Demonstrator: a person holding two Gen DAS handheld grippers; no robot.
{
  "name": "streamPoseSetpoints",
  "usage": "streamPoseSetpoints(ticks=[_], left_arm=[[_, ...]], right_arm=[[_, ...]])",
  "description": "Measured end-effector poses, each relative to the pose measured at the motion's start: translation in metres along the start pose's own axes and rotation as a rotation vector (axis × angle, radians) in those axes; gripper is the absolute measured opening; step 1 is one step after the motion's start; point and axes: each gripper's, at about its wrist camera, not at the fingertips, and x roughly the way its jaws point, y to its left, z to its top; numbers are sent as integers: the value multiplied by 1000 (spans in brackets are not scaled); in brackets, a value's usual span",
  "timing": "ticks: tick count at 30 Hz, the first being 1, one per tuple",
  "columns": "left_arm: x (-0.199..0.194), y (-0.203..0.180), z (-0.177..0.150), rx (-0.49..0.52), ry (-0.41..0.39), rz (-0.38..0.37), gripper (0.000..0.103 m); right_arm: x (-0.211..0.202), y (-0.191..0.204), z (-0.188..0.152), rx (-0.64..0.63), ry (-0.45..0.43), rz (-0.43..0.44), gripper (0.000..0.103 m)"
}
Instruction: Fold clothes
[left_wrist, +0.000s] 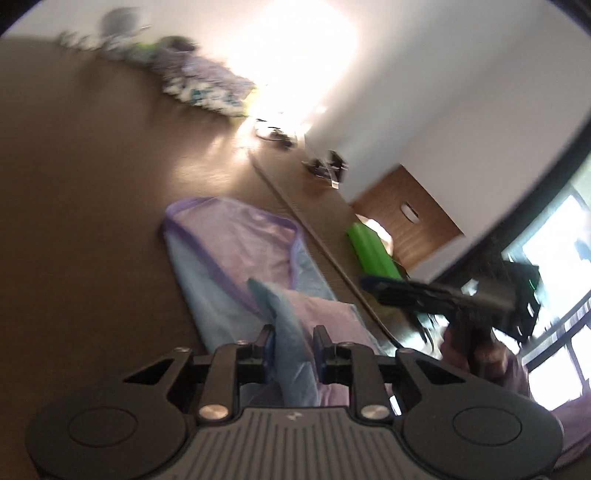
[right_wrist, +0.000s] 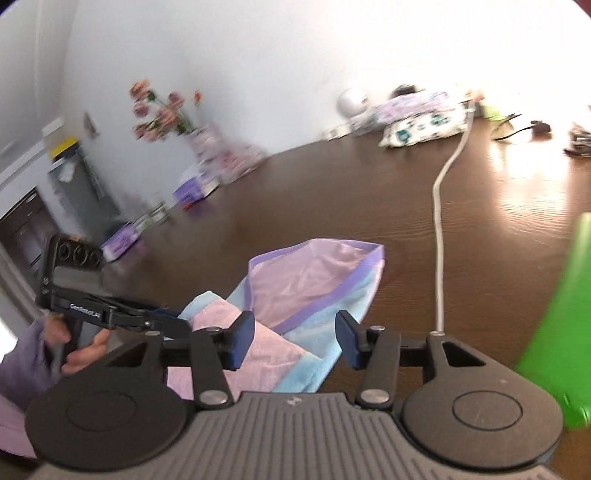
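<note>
Garment (right_wrist: 314, 291): pink and light blue with purple trim, lying partly folded on the dark wooden table (right_wrist: 498, 206).

Left gripper (left_wrist: 293, 341): jaws narrowly apart, a blue fold of the garment between them; whether the pads press it cannot be told.

Right gripper (right_wrist: 295, 341): jaws apart, nothing between them, hovering over the garment's near edge.

Patterned cloth pile (right_wrist: 421, 118): far table edge.

Flowers (right_wrist: 162, 114): against the wall.

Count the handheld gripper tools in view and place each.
2. The left tool has a fold of the blue and pink garment between its fingers; the right tool hovers open above the garment.
</note>
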Motion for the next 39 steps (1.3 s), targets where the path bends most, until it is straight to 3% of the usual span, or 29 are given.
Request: streamPoseSetpoints(ticks=[7, 8, 9, 11, 17, 19, 20, 22, 23, 24, 26, 28, 29, 30, 33, 37, 39], left_arm=[[-10, -2, -23, -50, -108, 52, 18], [-8, -3, -25, -46, -117, 56, 18], [-7, -5, -26, -41, -125, 60, 17], [-7, -8, -30, -31, -151, 61, 10], [-22, -21, -42, 7, -230, 76, 7], [-23, -22, -45, 16, -221, 91, 7], [-22, -22, -44, 17, -209, 99, 9], [-17, -20, -40, 10, -182, 111, 26], [-16, -19, -38, 5, -179, 120, 49], [-14, -20, -36, 15, -184, 127, 60], [-7, -23, -31, 34, -182, 143, 54], [1, -25, -27, 39, -163, 151, 20], [4, -25, -26, 41, -152, 146, 5], [5, -26, -28, 47, -161, 152, 6], [-2, -30, -34, 54, -205, 151, 2], [-17, -30, -42, 20, -241, 173, 3], [-8, -24, -45, 1, -213, 244, 5]], right_arm=[[4, 24, -37, 38, 15, -28, 50], [8, 27, -39, 30, 20, -32, 47], [12, 29, -41, 29, 22, -30, 32], [17, 33, -43, 22, 24, -26, 18], [13, 57, -43, -98, -34, -70, 14], [12, 59, -41, -119, -34, -115, 16], [13, 59, -41, -124, -21, -141, 21], [15, 58, -41, -125, 19, -194, 44], [14, 57, -41, -124, 25, -207, 52], [12, 57, -41, -122, 24, -206, 52], [11, 53, -42, -90, 19, -176, 52], [15, 47, -43, -38, 21, -136, 39], [18, 45, -43, -21, 20, -126, 23], [20, 43, -44, -8, 18, -120, 11], [22, 42, -44, 10, -5, -101, 4], [14, 58, -37, -62, -71, -91, 4], [24, 57, -38, -69, -47, -118, 4]])
